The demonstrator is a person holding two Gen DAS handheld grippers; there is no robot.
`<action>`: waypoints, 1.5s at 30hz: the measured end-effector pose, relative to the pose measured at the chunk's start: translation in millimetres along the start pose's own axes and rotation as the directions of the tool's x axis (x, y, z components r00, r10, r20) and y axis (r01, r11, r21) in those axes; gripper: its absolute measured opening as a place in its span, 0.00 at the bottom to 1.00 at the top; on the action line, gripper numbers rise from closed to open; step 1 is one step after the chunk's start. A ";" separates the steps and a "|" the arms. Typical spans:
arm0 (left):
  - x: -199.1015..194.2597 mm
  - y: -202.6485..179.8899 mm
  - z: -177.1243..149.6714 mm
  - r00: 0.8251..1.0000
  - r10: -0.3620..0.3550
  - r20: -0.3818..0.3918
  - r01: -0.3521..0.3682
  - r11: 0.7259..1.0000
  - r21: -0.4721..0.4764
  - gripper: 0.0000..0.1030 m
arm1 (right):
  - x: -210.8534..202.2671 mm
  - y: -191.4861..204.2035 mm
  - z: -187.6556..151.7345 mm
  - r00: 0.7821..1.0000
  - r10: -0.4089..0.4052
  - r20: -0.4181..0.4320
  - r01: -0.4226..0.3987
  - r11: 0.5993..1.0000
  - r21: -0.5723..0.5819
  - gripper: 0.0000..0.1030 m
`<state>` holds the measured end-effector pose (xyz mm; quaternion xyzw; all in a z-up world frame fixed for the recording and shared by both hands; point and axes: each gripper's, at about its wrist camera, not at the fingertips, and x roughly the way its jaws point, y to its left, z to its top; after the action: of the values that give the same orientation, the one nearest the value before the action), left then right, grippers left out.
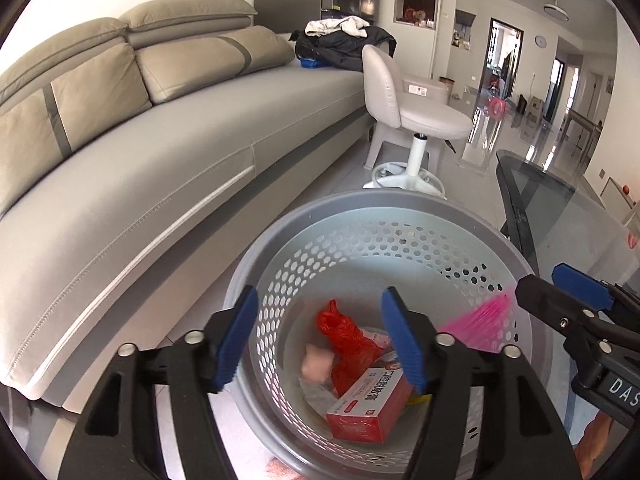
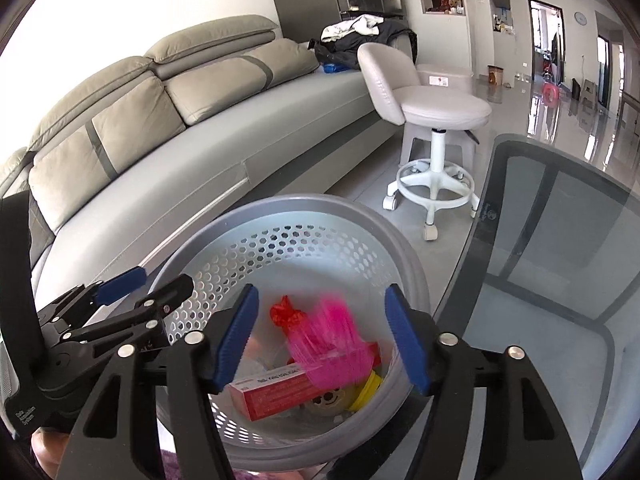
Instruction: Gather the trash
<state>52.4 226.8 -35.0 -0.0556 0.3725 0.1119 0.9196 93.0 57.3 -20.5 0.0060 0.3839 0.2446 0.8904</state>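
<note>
A grey perforated trash basket (image 1: 360,208) stands on the floor by the sofa; it also shows in the right wrist view (image 2: 404,248). Inside lie a red box (image 1: 372,404), a red plastic bag (image 1: 344,336) and a pale wad (image 1: 318,364). My left gripper (image 1: 320,340) is open and empty above the basket. My right gripper (image 2: 320,340) is open over the basket too. A blurred pink mesh piece (image 2: 326,344) is in mid-air between its fingers, touching neither; it also shows in the left wrist view (image 1: 480,322).
A grey sofa (image 1: 140,152) runs along the left. A white swivel stool (image 2: 432,108) stands beyond the basket. A dark glass table (image 2: 560,248) borders the basket on the right. Clothes (image 1: 344,40) are piled at the sofa's far end.
</note>
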 end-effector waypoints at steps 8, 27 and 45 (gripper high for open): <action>0.3 -2.2 0.5 1.000 0.000 -0.004 0.000 1.000 0.005 0.66 | -2.8 -1.1 -5.3 0.999 -0.036 0.000 0.036 0.999 0.011 0.61; -5.0 0.5 1.1 0.999 0.022 0.023 -0.022 1.000 -0.007 0.79 | -10.4 -7.2 -12.6 0.996 -0.087 -0.003 0.087 0.995 0.051 0.62; -14.4 7.1 0.9 0.998 0.042 0.051 -0.041 0.999 -0.026 0.92 | -20.2 -5.9 -17.2 0.988 -0.154 -0.002 0.153 0.986 0.068 0.73</action>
<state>41.3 231.5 -24.4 -0.0562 0.3484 0.1370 0.9256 71.9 40.1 -20.1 0.0069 0.3900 0.1621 0.9064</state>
